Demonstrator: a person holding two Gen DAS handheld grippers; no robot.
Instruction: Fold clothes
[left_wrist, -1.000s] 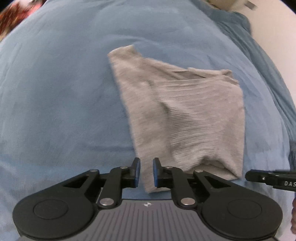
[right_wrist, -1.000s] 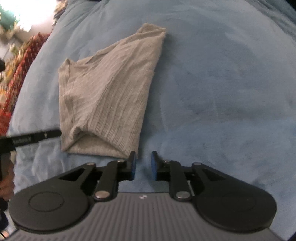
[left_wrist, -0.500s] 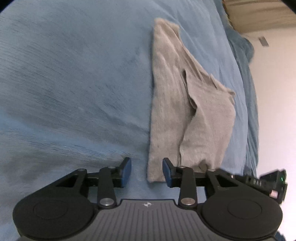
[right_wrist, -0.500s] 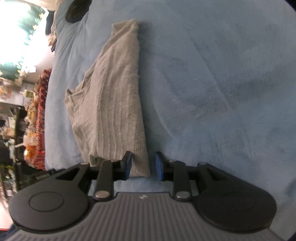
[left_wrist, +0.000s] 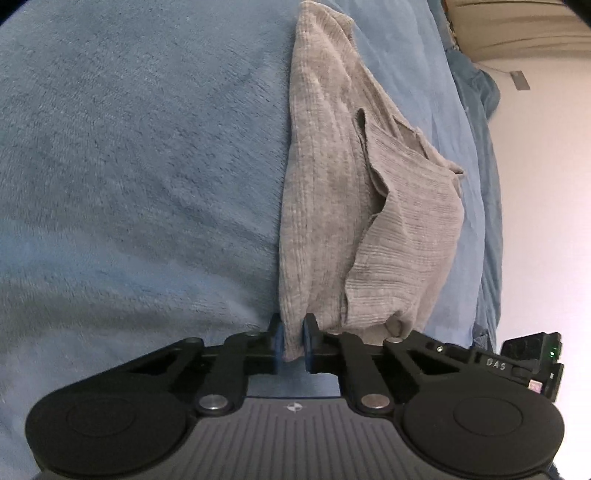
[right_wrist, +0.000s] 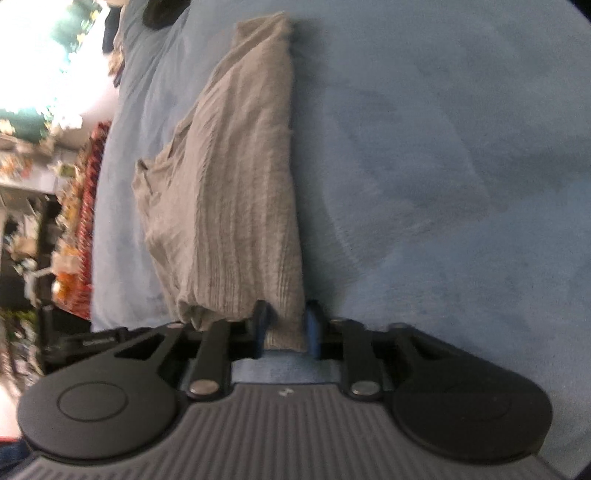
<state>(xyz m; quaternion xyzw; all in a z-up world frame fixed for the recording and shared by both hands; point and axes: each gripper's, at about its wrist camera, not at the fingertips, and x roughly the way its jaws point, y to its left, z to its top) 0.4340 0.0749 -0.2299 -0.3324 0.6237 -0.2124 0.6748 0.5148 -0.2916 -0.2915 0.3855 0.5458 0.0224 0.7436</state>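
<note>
The blue blanket (left_wrist: 129, 166) lies bare and open beside the left tool (left_wrist: 292, 341), and equally bare beside the right tool (right_wrist: 284, 332), so either could swing outward freely. Between them the grey garment (left_wrist: 332, 206) fills the way, its near corners caught in the closing jaws. Beyond the bed's edge, cluttered shelves (right_wrist: 33, 206), blurred and hard to read, seem to crowd that side.

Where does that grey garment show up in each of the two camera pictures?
Left wrist view: the grey garment runs from top centre down to the left gripper, whose jaws are closing on its near corner.
Right wrist view: it lies left of centre, its near corner between the right gripper's closing jaws.
Shared landmark: the blue blanket beneath.
</note>
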